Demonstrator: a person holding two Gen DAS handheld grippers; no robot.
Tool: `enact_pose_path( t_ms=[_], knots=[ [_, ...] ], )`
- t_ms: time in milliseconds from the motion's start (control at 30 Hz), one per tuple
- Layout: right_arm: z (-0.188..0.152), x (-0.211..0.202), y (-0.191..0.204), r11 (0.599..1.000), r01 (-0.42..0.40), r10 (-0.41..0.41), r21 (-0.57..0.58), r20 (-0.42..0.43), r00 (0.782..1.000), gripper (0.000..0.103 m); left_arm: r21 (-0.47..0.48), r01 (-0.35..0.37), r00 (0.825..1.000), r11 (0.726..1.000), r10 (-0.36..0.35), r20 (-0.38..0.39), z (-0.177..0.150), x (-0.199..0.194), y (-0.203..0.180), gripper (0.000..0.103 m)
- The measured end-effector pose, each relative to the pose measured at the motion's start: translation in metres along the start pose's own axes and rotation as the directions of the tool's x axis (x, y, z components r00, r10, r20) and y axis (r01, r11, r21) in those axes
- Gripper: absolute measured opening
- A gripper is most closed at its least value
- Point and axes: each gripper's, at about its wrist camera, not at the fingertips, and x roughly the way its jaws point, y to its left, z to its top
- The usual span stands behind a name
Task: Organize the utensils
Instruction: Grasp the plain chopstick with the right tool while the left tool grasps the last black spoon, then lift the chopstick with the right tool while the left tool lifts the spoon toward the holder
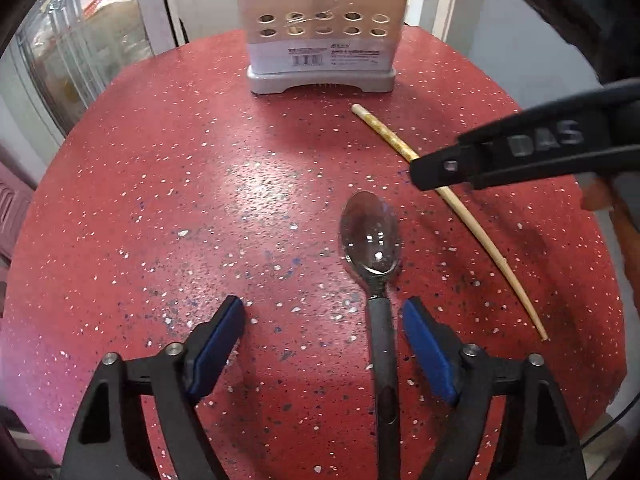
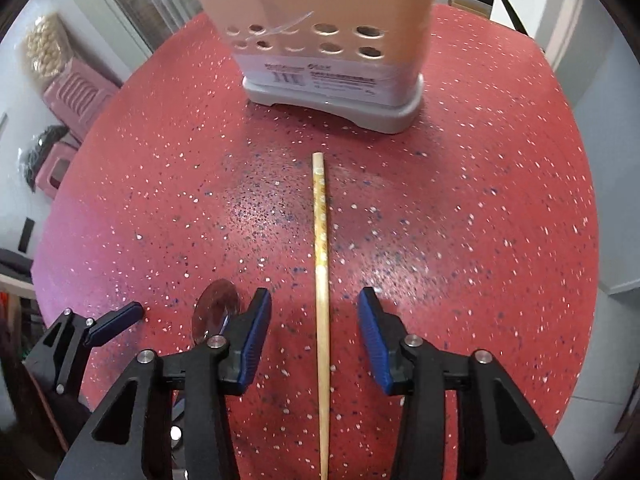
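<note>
The spoon sits half hidden behind the right gripper; the chopstick runs off the bottom edge.

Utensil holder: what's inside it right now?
The right wrist view shows a pale stick end poking above the utensil holder rim, cut off by the frame. The holder's solid walls hide everything else inside; its holes reveal nothing identifiable.

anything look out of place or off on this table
Two utensils lie loose on the red table instead of in the holder: a spoon and a single chopstick, with no partner visible on the table. Nothing looks spilled or broken.
</note>
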Motion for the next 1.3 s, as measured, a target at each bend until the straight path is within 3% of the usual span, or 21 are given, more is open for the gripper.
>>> enact_pose_path(
  t_ms=[133, 267, 467, 700, 867, 900, 933, 967, 1067, 1300],
  knots=[
    [0.006, 0.012, 0.004, 1.000, 0.019, -0.020, -0.007, -0.050, 0.999, 0.036, 0.025, 0.013, 1.000, 1.000, -0.013, -0.003, 0.002, -0.002, -0.004, 0.091],
    [0.011, 0.017, 0.010, 0.997, 0.054, -0.058, -0.049, -0.076, 0.995, 0.032, 0.038, 0.015, 1.000, 0.999, -0.015, -0.005, 0.001, -0.004, -0.008, 0.090],
    [0.016, 0.021, 0.011, 0.992, 0.103, -0.110, -0.075, -0.095, 0.989, 0.008, 0.058, 0.022, 0.999, 0.998, -0.020, -0.032, 0.006, -0.002, -0.009, 0.090],
    [0.013, 0.020, -0.004, 0.999, 0.012, -0.014, -0.035, -0.078, 0.997, 0.008, 0.128, 0.059, 0.992, 0.990, -0.043, -0.118, 0.023, 0.008, -0.013, 0.090],
    [-0.003, 0.009, -0.014, 0.999, -0.045, 0.044, -0.023, -0.037, 0.998, 0.008, 0.164, 0.076, 0.983, 0.983, -0.047, -0.177, 0.034, 0.014, -0.014, 0.084],
    [-0.004, 0.006, -0.016, 0.998, -0.054, 0.053, -0.019, -0.027, 0.998, 0.008, 0.164, 0.086, 0.982, 0.983, -0.056, -0.181, 0.036, 0.014, -0.014, 0.071],
    [-0.006, 0.004, -0.019, 0.998, -0.061, 0.061, -0.016, -0.019, 0.998, 0.008, 0.169, 0.093, 0.982, 0.981, -0.062, -0.181, 0.038, 0.013, -0.014, 0.051],
    [-0.008, 0.000, -0.021, 0.997, -0.073, 0.073, -0.012, -0.007, 0.997, 0.008, 0.169, 0.098, 0.980, 0.981, -0.066, -0.186, 0.041, 0.013, -0.013, 0.042],
    [-0.012, -0.014, -0.025, 0.995, -0.097, 0.097, -0.003, 0.018, 0.995, 0.008, 0.148, 0.108, 0.979, 0.983, -0.079, -0.189, 0.045, 0.011, -0.009, 0.039],
    [-0.030, -0.036, -0.044, 0.989, -0.147, 0.146, 0.011, 0.074, 0.986, 0.008, 0.017, 0.148, 0.985, 0.989, -0.146, -0.096, 0.038, -0.003, 0.014, 0.039]
  ],
)
